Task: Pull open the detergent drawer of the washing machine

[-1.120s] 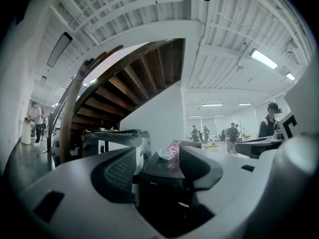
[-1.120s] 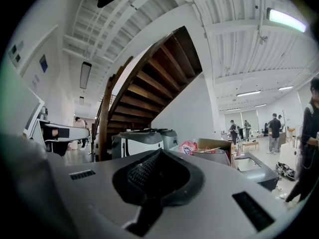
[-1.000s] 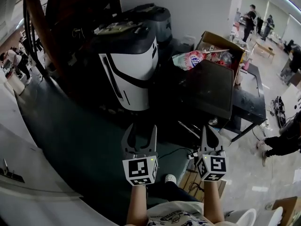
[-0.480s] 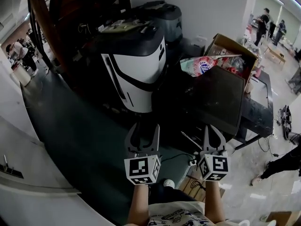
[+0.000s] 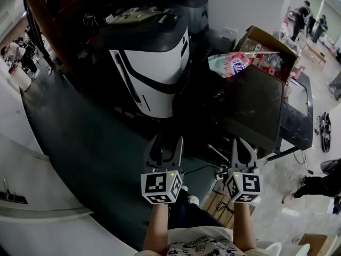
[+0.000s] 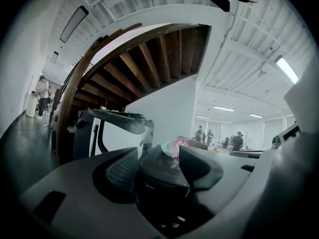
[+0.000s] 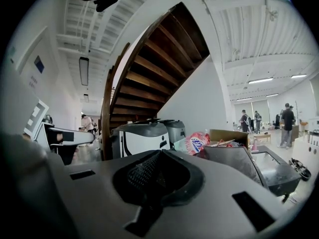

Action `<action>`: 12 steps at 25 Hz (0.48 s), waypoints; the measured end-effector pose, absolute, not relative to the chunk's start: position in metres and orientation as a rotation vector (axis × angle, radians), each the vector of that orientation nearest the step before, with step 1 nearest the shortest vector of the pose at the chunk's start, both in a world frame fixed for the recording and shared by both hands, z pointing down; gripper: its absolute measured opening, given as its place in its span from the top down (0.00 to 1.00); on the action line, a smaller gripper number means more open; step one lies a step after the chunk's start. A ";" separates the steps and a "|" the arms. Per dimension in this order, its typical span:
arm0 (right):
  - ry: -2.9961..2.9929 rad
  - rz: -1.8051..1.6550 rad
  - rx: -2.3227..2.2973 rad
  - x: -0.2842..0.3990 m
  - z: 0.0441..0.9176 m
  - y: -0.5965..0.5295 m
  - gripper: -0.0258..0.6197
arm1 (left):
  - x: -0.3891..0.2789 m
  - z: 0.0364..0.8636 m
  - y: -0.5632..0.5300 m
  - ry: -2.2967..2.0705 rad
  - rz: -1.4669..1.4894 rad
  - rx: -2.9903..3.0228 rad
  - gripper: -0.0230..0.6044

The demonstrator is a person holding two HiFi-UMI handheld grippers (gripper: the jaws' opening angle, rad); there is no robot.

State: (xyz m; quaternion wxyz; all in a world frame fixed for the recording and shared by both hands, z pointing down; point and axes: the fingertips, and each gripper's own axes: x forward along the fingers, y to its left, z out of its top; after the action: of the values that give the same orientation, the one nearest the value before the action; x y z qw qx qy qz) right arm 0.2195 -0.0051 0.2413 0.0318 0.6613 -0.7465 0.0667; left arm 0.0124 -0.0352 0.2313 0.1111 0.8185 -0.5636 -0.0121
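Left gripper (image 5: 167,143) is wide apart and empty; right gripper (image 5: 242,145) is closed. Bare dark floor (image 5: 96,143) lies between them and the washing machine (image 5: 160,68).

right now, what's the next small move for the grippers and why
Probably carry the left gripper forward toward the white-fronted machine. That gripper's jaws stand apart and hold nothing, the right gripper is shut, and both hang over the dark floor, well short of the machine. No drawer shows yet.

Dim head view, deep shadows; ceiling strip lights (image 6: 287,68) bright; fisheye edge distortion.
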 end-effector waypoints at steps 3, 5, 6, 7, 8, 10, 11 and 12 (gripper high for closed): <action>-2.271 0.225 2.045 0.214 0.252 -0.019 0.94 | 0.012 0.246 -0.054 -1.607 -0.016 2.399 0.54; -2.254 0.235 2.052 0.210 0.259 -0.028 0.94 | 0.010 0.256 -0.068 -1.576 -0.011 2.392 0.54; -2.246 0.240 2.056 0.208 0.263 -0.033 0.94 | 0.009 0.261 -0.075 -1.559 -0.011 2.387 0.54; -2.238 0.245 2.059 0.207 0.266 -0.038 0.94 | 0.009 0.265 -0.081 -1.541 -0.011 2.382 0.54; -2.231 0.250 2.062 0.206 0.269 -0.043 0.94 | 0.009 0.270 -0.088 -1.524 -0.011 2.378 0.54; -2.215 0.259 2.069 0.205 0.275 -0.052 0.94 | 0.010 0.280 -0.100 -1.492 -0.016 2.372 0.54; -2.207 0.263 2.073 0.205 0.279 -0.056 0.94 | 0.010 0.285 -0.107 -1.477 -0.021 2.367 0.54; -2.199 0.266 2.077 0.205 0.282 -0.061 0.94 | 0.010 0.290 -0.114 -1.464 -0.028 2.361 0.54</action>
State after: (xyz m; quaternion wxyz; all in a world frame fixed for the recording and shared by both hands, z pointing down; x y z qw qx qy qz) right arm 0.2053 -0.0608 0.2819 0.0525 0.6831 -0.7231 0.0874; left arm 0.0104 -0.1136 0.2898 0.1806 0.8360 -0.5181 -0.0099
